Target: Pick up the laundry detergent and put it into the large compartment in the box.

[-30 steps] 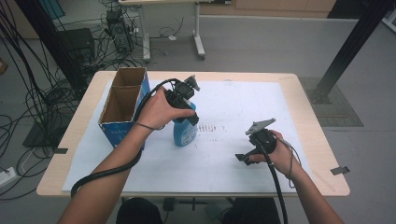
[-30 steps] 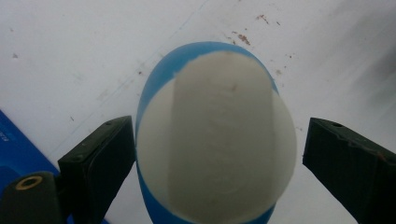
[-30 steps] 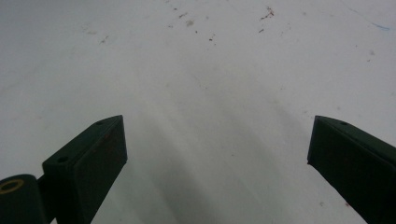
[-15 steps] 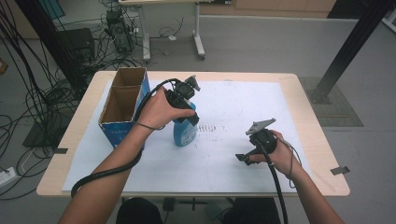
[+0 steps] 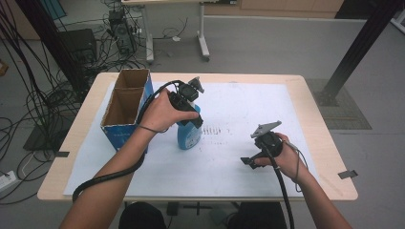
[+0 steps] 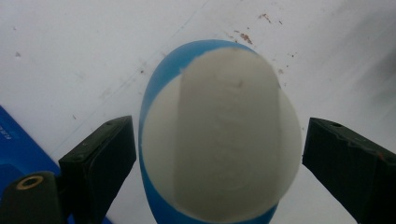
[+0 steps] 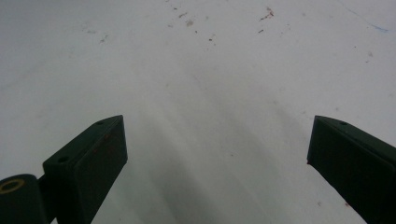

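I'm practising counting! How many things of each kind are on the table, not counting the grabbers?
Blue bottle: 1
Cardboard box: 1
White sheet on the table: 1
Total: 3

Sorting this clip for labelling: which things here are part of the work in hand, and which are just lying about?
In the job:
- blue bottle, upright, between the open jaws of the left gripper
- cardboard box beside it, open-topped, probably involved

Lying about:
- right gripper, open above bare white paper
- cables on the floor
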Demonstrator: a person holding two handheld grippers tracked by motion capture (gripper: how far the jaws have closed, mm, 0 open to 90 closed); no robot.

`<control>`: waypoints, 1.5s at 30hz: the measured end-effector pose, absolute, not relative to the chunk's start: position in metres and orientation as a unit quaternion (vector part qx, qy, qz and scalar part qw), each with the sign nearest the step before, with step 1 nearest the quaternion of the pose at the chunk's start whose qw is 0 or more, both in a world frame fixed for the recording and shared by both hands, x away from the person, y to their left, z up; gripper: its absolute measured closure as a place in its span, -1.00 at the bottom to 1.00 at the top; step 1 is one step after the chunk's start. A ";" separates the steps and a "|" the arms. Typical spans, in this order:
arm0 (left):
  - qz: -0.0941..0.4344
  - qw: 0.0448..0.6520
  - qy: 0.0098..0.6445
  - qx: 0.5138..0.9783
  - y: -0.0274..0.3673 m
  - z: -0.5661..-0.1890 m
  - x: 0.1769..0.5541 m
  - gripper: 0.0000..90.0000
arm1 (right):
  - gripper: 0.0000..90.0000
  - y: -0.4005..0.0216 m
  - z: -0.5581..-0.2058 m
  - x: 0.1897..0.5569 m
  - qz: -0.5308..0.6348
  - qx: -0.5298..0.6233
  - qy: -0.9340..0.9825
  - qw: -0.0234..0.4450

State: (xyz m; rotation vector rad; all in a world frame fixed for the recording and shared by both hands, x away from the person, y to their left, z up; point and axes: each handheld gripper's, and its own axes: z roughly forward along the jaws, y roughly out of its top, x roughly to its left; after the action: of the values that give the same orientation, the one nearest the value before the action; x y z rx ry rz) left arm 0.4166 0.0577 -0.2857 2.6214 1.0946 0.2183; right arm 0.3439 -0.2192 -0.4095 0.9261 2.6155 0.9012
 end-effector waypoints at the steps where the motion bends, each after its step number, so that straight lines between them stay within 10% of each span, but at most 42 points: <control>1: 0.076 0.145 0.380 0.910 0.058 -0.286 0.417 -0.78 | -0.90 -0.219 -0.409 0.344 0.306 0.314 0.892 0.111; 27: 0.081 0.143 0.381 0.910 0.059 -0.286 0.419 -0.21 | -0.89 -0.219 -0.411 0.345 0.309 0.315 0.891 0.109; 45: 0.089 0.137 0.383 0.909 0.058 -0.286 0.418 -0.17 | -0.89 -0.218 -0.412 0.345 0.309 0.316 0.891 0.108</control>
State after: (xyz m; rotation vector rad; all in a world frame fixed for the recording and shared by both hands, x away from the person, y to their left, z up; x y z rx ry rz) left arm 0.4183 0.0576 -0.2860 2.6317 1.1095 0.2581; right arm 0.3455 -0.2178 -0.4123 0.9288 2.6212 0.9080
